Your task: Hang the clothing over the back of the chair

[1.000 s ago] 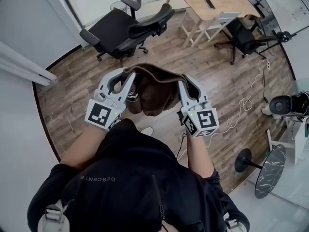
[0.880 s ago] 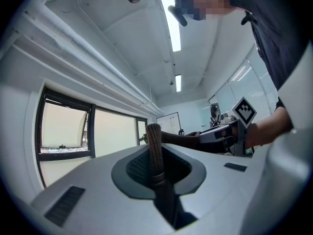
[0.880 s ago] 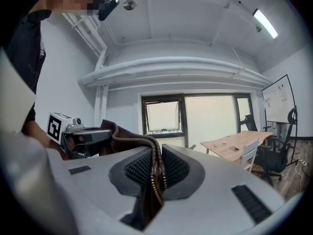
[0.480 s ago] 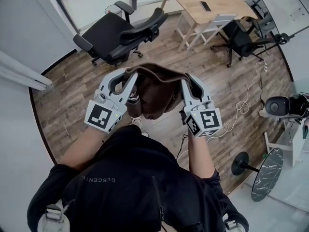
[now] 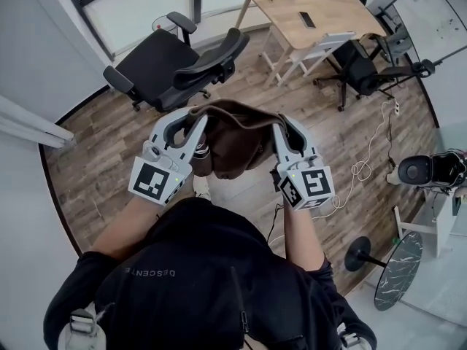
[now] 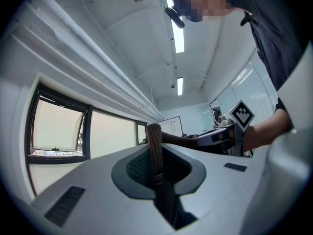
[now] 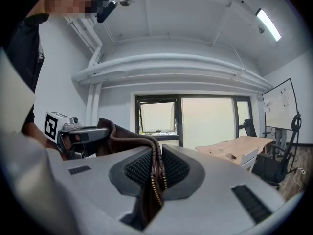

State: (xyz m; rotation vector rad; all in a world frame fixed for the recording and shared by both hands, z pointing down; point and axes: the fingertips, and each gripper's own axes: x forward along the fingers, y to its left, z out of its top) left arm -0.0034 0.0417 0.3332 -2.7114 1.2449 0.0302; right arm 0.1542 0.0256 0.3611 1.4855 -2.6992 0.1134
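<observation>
From 7 o'clock in the head view, the person's bare left forearm [image 5: 120,228] reaches forward. The left hand-held gripper [image 5: 195,122] points level toward 12 o'clock with its marker cube facing up, and the hand carrying it is hidden beneath that cube. Its own view shows the jaws pinching a rolled, ribbed edge of the brown jacket [image 5: 233,141], the pads pressed on the cloth from both sides. The jacket hangs stretched between the two grippers in front of the person's chest, above the wooden floor [image 5: 109,137]. Its top edge runs from one gripper to the other. Its lower part sags out of sight behind the grippers and the person's dark top, so its full length cannot be made out. The right hand-held gripper [image 5: 281,128] is held level beside the left one and about as far forward, on the right forearm [image 5: 299,232] coming from 5 o'clock. Its jaws are clamped on the jacket's zipper edge. The black chair [image 5: 175,60] stands well apart at 11 o'clock from the jacket, with its backrest on the side nearer the jacket. At 1 o'clock a wooden counter [image 5: 339,6] carries a phone [image 5: 308,19], and its far edge is cut off by the frame. At 3 o'clock a white cable [image 5: 365,168] loops on the floor.
</observation>
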